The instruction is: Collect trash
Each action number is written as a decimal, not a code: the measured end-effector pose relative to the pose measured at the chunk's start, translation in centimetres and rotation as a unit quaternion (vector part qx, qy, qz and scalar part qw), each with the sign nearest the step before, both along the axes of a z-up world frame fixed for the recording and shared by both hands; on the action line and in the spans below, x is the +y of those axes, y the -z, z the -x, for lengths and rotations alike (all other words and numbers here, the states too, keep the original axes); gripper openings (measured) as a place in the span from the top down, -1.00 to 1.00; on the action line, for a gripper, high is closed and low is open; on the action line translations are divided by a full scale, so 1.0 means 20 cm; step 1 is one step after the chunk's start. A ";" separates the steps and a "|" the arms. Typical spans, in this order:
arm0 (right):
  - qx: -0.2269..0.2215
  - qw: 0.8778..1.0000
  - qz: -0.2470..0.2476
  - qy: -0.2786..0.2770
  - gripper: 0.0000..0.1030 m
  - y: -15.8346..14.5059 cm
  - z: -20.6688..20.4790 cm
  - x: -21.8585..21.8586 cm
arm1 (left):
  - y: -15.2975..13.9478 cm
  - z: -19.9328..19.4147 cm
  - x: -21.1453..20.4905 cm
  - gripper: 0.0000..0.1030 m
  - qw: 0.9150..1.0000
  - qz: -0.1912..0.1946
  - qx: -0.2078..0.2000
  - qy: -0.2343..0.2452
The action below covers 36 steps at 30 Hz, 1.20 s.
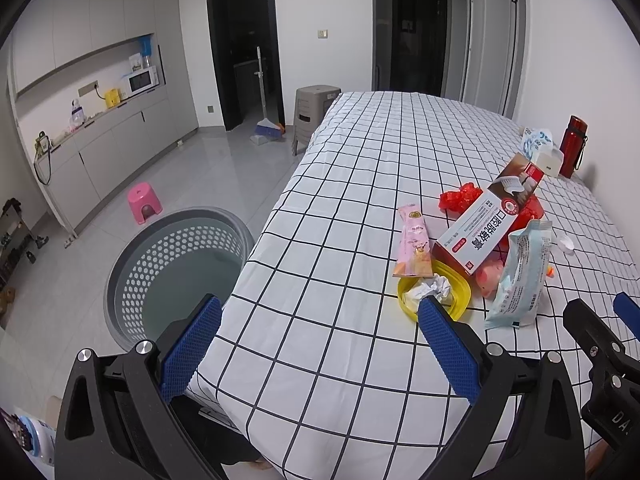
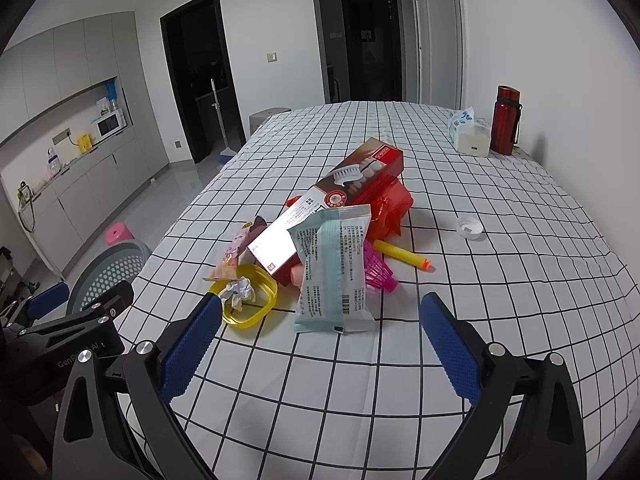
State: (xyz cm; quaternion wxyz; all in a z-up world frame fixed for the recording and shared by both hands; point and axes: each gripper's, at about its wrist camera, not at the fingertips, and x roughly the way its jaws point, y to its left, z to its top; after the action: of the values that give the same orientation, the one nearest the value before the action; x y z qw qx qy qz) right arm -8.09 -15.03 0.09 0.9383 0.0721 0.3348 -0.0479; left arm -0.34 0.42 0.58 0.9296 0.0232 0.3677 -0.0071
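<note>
A pile of trash lies on the checked tablecloth [image 2: 400, 380]: a toothpaste box [image 2: 320, 212], a light blue wrapper [image 2: 334, 272], a red plastic bag [image 2: 388, 208], a pink sachet [image 1: 414, 246], a yellow lid [image 2: 250, 300] with crumpled paper [image 2: 238, 292], a yellow foam dart [image 2: 402, 255], a pink shuttlecock [image 2: 378, 272] and a white cap [image 2: 470, 228]. A grey perforated basket [image 1: 176, 272] stands on the floor by the table's left edge. My left gripper [image 1: 320, 308] is open and empty near the table edge. My right gripper [image 2: 320, 308] is open and empty just short of the pile.
A red bottle [image 2: 506, 120] and a tissue pack [image 2: 470, 134] stand at the table's far right by the wall. A pink stool [image 1: 144, 202], a grey stool [image 1: 314, 112] and a broom [image 1: 266, 128] are on the floor to the left.
</note>
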 end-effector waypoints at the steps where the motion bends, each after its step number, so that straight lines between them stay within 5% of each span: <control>1: 0.000 1.000 0.000 0.000 -0.84 0.00 0.00 0.00 | 0.00 0.00 0.00 -0.88 1.000 0.000 0.000 0.000; 36: -0.003 1.000 -0.002 -0.002 -0.84 0.00 0.01 0.01 | 0.00 0.00 0.01 -0.88 1.000 0.000 -0.002 0.000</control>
State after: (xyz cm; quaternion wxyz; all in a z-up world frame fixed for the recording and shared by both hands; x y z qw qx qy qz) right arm -8.30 -14.92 0.16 0.9392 0.0729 0.3326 -0.0449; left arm -0.31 0.59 0.53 0.9304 0.0231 0.3658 -0.0067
